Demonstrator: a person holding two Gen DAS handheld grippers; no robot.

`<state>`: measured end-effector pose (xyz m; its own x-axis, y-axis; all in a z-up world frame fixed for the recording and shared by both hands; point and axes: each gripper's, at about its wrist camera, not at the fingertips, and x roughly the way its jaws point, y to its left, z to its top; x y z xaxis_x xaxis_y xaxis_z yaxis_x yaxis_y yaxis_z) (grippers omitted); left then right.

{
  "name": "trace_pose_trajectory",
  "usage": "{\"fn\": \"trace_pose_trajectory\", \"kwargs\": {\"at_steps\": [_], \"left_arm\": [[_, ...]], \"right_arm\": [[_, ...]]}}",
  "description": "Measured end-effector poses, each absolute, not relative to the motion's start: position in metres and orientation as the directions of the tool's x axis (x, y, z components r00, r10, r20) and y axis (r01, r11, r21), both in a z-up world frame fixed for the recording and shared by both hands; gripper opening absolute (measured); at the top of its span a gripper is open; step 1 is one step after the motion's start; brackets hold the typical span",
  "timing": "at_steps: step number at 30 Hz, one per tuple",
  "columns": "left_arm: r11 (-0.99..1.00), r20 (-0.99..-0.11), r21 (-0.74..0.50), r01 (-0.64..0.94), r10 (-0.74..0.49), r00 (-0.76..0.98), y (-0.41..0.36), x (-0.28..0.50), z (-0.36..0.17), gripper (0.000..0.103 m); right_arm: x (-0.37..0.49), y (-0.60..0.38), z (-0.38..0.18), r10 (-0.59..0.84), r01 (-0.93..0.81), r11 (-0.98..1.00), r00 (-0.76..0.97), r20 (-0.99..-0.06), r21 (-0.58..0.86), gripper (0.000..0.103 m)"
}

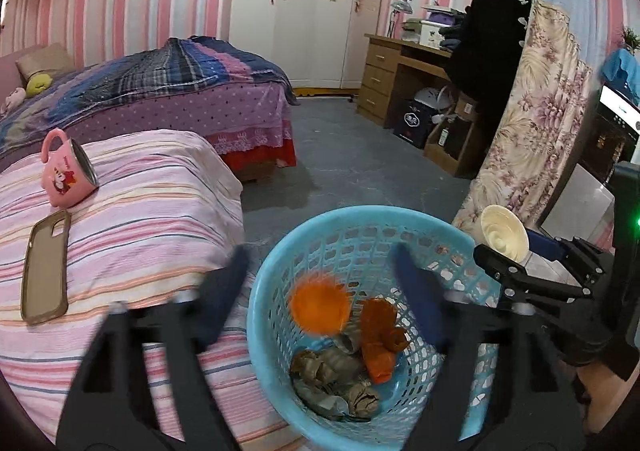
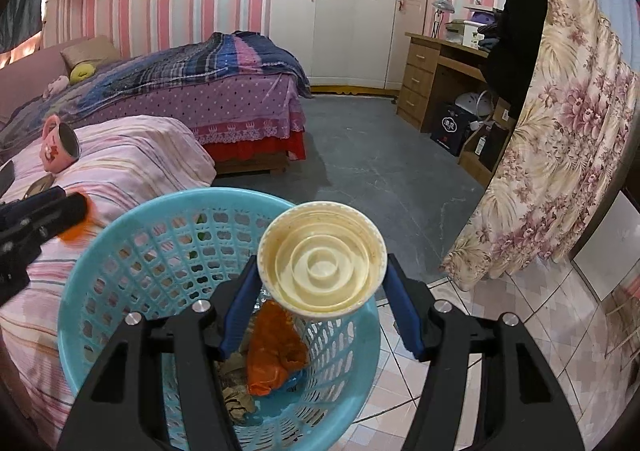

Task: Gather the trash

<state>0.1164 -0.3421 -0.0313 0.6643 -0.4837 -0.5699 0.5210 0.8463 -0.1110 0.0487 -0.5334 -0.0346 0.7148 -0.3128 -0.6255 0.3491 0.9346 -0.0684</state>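
Note:
A light blue mesh trash basket [image 1: 360, 223] [image 2: 120, 243] stands beside the striped bed. It holds crumpled brown paper [image 1: 332, 383] and an orange wrapper [image 1: 378, 339] [image 2: 272, 351]. My left gripper [image 1: 324, 299] is open above the basket; a blurred orange ball of trash [image 1: 320, 305] is in the air between its fingers, over the basket. In the right wrist view the left gripper shows at the far left with an orange smear [image 2: 78, 229] by it. My right gripper [image 2: 320, 291] is shut on a cream paper cup [image 2: 322, 259] [image 1: 504, 235] above the basket's right rim.
On the pink striped bed [image 1: 152, 211] lie a tipped pink mug [image 1: 66, 171] [image 2: 58, 145] and a brown phone case [image 1: 44, 267]. A second bed, a white wardrobe and a wooden desk [image 1: 400, 71] stand behind. A floral curtain [image 1: 528, 131] hangs at right.

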Motion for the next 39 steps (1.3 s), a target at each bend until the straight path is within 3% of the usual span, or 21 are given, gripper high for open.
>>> {"fn": "trace_pose_trajectory", "kwargs": {"at_steps": [3,12,14,16,20,29,35,39], "left_arm": [[0.862,-0.558,-0.083,0.499,-0.456,0.694,-0.333,0.114,-0.03,0.094],[0.912,-0.56,-0.08,0.401,-0.375,0.739,-0.278,0.118,-0.027,0.097],[0.921,-0.554,-0.072,0.382,-0.356,0.753,-0.265,0.115,-0.023,0.097],[0.928,-0.551,-0.06,0.368,-0.338,0.763,-0.254,0.113,-0.019,0.097],[0.943,-0.525,-0.034,0.33,-0.298,0.797,-0.224,0.1,-0.006,0.097],[0.958,-0.488,-0.013,0.287,-0.257,0.834,-0.163,0.062,0.014,0.098],[0.973,-0.48,0.006,0.232,-0.2,0.854,-0.12,0.035,0.015,0.098],[0.978,-0.514,-0.054,0.203,-0.201,0.834,-0.09,0.027,0.007,0.098]], "right_arm": [[0.049,-0.533,-0.034,-0.313,0.349,0.935,0.716,-0.624,-0.069,0.061],[0.054,-0.52,-0.031,-0.298,0.326,0.943,0.728,-0.618,-0.071,0.061],[0.056,-0.514,-0.031,-0.29,0.32,0.945,0.732,-0.617,-0.066,0.069],[0.058,-0.511,-0.029,-0.296,0.326,0.943,0.733,-0.612,-0.066,0.086],[0.065,-0.5,-0.029,-0.295,0.33,0.942,0.729,-0.617,-0.06,0.097],[0.064,-0.453,-0.013,-0.24,0.271,0.962,0.769,-0.593,-0.037,0.098],[0.049,-0.403,0.001,-0.123,0.171,0.985,0.82,-0.559,0.035,0.098],[0.032,-0.363,-0.002,-0.079,0.104,0.994,0.819,-0.569,0.011,0.098]]}}
